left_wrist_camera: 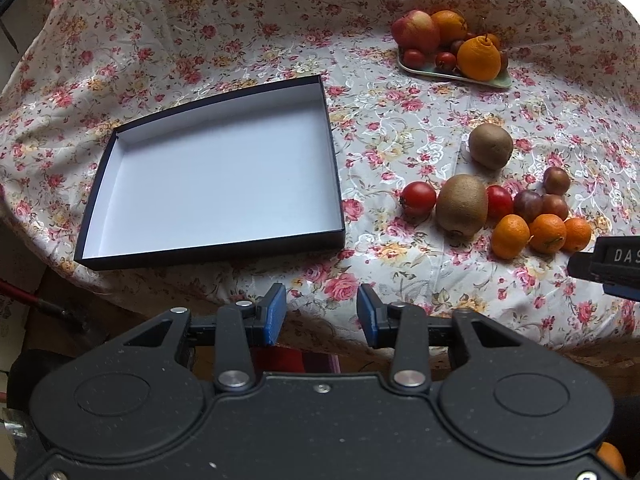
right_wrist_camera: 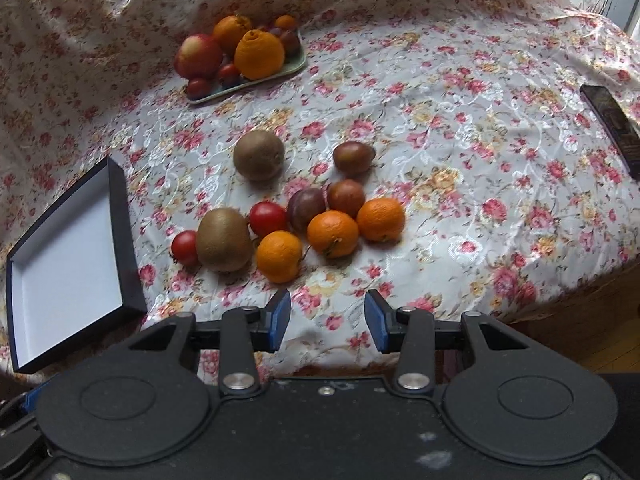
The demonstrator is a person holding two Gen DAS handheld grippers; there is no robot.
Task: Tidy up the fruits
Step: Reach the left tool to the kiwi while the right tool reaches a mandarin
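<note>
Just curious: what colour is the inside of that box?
White inside the box, dark outside; clearest in the left wrist view.

Left tool gapes empty before box, fruits right.

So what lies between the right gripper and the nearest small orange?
Nothing but bare floral cloth: in the right wrist view the open right gripper faces the nearest small orange with no other fruit between.

Box interior free; fruit cluster tight.
</note>
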